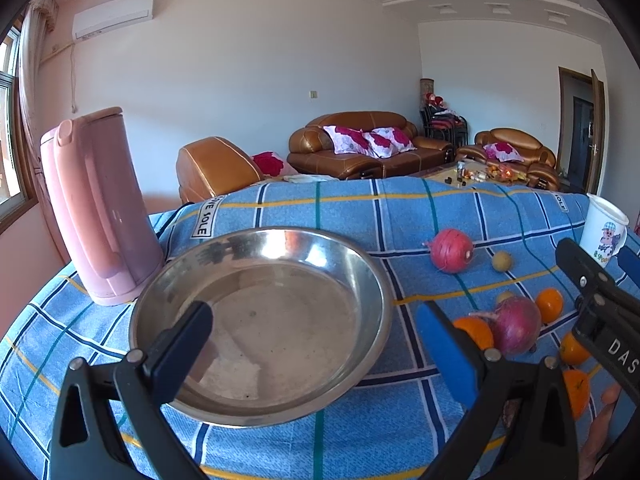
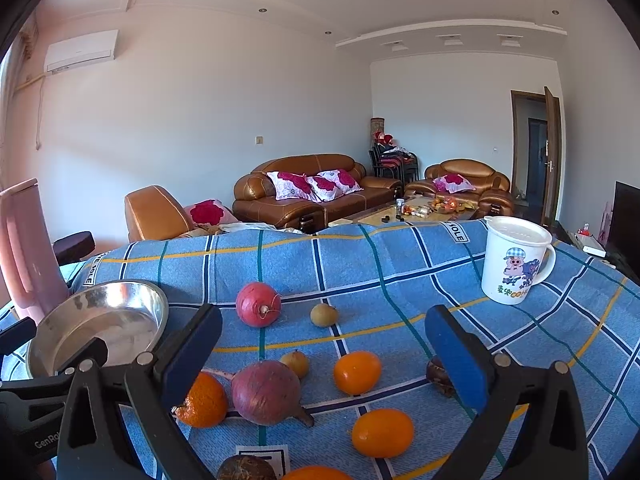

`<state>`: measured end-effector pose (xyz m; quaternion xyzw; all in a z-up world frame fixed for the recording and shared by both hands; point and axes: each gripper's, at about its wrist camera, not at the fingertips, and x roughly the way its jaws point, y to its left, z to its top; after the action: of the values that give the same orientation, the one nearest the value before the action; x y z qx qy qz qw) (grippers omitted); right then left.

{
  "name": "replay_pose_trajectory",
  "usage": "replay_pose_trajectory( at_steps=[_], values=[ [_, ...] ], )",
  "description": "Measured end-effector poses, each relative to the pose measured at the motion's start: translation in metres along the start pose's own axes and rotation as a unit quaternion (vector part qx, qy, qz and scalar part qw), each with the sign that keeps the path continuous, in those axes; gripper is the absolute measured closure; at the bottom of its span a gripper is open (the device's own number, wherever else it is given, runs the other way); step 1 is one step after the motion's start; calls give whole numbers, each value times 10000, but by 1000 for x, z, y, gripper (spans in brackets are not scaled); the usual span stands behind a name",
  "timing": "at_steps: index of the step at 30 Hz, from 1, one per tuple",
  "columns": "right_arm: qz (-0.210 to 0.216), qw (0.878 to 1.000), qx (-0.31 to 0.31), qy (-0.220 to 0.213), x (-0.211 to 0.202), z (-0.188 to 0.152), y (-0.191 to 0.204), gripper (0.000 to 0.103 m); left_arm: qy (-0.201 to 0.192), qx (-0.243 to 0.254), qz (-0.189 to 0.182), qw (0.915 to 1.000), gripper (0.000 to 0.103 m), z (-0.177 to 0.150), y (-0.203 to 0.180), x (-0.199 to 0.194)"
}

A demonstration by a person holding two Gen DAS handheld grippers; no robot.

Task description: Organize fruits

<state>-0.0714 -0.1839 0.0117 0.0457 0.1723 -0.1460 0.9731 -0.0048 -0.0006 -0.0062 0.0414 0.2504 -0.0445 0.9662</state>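
Note:
An empty steel bowl [image 1: 360,280] sits on the blue checked cloth; it also shows at the left of the right wrist view [image 2: 156,300]. My left gripper [image 1: 316,344] is open and empty, hovering over the bowl's near rim. My right gripper [image 2: 324,344] is open and empty above the fruit. Under it lie several oranges [image 2: 357,372], a purple radish [image 2: 266,392], a red radish [image 2: 258,304] and two small yellow-brown fruits [image 2: 324,315]. The same fruit shows at the right of the left wrist view [image 1: 514,324], next to the right gripper's body [image 1: 600,308].
A pink kettle [image 1: 96,208] stands left of the bowl. A white cartoon mug [image 2: 514,264] stands at the back right. Dark brown round items lie by the right finger [image 2: 438,374] and at the near edge [image 2: 246,468]. Sofas stand beyond the table's far edge.

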Motion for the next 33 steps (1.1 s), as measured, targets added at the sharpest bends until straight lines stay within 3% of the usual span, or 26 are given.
replay_pose_trajectory(
  at_steps=[33],
  values=[
    [5, 10000, 35, 34, 1, 0, -1, 1, -21, 0, 83, 10000, 0, -3, 1, 0]
  ],
)
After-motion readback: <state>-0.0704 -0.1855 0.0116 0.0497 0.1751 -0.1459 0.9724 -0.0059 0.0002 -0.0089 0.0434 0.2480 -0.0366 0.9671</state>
